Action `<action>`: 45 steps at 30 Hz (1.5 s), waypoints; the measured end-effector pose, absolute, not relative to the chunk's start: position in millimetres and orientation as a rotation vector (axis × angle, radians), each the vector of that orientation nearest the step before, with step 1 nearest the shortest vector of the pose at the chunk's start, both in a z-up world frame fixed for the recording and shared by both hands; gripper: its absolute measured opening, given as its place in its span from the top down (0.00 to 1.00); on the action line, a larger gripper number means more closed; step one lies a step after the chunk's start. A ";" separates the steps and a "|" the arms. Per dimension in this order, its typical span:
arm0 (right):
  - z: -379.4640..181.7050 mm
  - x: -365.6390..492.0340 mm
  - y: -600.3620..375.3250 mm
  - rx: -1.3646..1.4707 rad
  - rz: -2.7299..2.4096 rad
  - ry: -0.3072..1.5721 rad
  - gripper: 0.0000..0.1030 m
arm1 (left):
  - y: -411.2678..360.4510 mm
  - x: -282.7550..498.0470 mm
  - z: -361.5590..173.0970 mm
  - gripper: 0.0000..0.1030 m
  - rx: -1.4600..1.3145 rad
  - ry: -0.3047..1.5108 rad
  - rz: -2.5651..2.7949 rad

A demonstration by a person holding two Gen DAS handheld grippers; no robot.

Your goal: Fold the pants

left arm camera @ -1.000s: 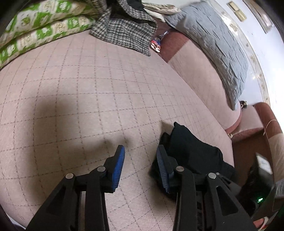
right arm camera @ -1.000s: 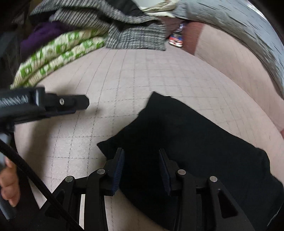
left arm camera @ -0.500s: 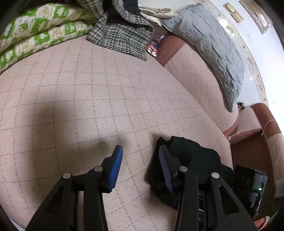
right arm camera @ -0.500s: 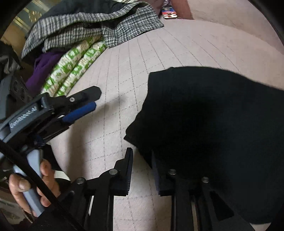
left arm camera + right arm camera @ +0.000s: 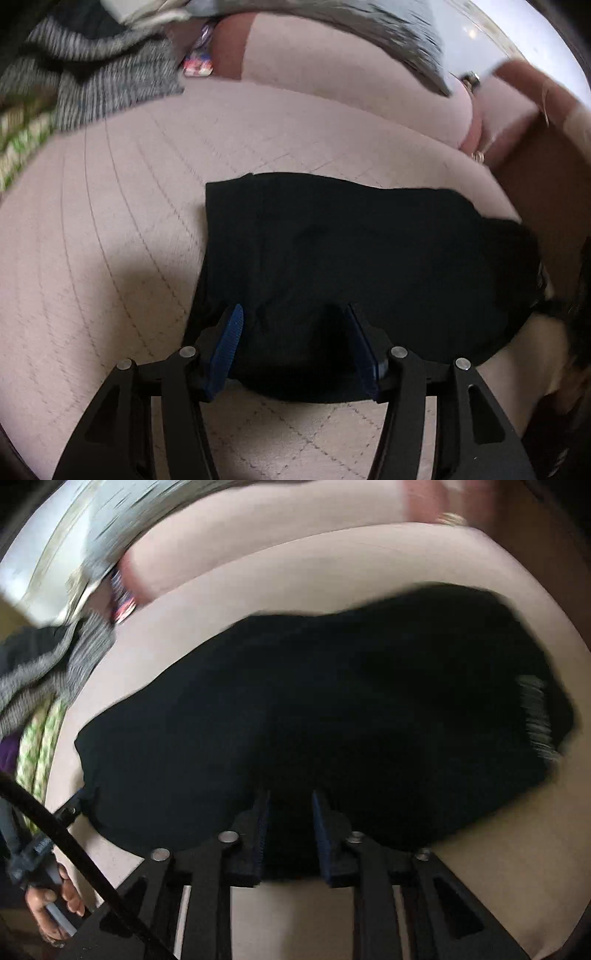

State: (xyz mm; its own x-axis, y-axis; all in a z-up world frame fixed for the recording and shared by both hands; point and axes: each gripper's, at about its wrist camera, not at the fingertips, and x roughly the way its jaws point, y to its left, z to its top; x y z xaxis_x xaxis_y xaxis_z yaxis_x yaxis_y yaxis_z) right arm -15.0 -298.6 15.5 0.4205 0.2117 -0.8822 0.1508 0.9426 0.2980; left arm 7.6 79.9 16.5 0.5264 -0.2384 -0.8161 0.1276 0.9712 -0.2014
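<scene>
On the pale pink quilted sofa seat [image 5: 110,229]: 1 pair of black fabric pants [image 5: 351,258], lying flat in a compact, roughly rectangular bundle, well apart from the grey checked garment [image 5: 110,85] heaped at the far end. Left gripper [image 5: 295,343]: blue-padded jaws spread, just been opening, poised over the near edge of the cloth, nothing pinched. Right gripper [image 5: 290,834]: jaws narrow with a gap, just been closing a little, black cloth behind them; whether any fabric is caught cannot be told through the blur. Judged status: folding well advanced or complete; perhaps 1 last fold or smoothing remains.
</scene>
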 end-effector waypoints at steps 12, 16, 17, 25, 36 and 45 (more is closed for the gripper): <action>79.1 -13.5 -383.7 0.505 -0.054 0.908 0.56 | 78.7 5.3 13.4 0.35 -0.118 0.992 -0.226; 51.5 41.3 -381.3 0.490 -0.064 0.980 0.50 | 73.2 0.9 10.6 0.31 -0.057 0.975 -0.232; 44.5 47.0 -388.4 0.447 -0.140 1.002 0.53 | 71.9 0.1 10.1 0.31 -0.045 0.973 -0.233; 60.3 16.2 -411.4 0.413 -0.324 0.965 0.90 | 67.2 3.2 8.8 0.24 -0.035 0.990 -0.245; 34.3 -76.2 -407.7 0.754 -0.123 1.018 0.51 | 72.3 -7.0 19.9 0.23 -0.068 0.948 -0.267; 64.2 -147.3 -291.9 0.375 0.079 0.937 0.27 | 92.0 -42.1 68.4 0.14 -0.217 0.708 -0.378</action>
State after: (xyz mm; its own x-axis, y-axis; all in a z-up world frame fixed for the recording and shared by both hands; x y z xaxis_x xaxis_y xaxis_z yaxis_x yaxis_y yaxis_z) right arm -147.3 -291.9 64.2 0.5942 0.2277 -0.7714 0.0947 0.9326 0.3482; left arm -42.1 92.0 68.4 0.6959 -0.4085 -0.5907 0.2632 0.9103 -0.3194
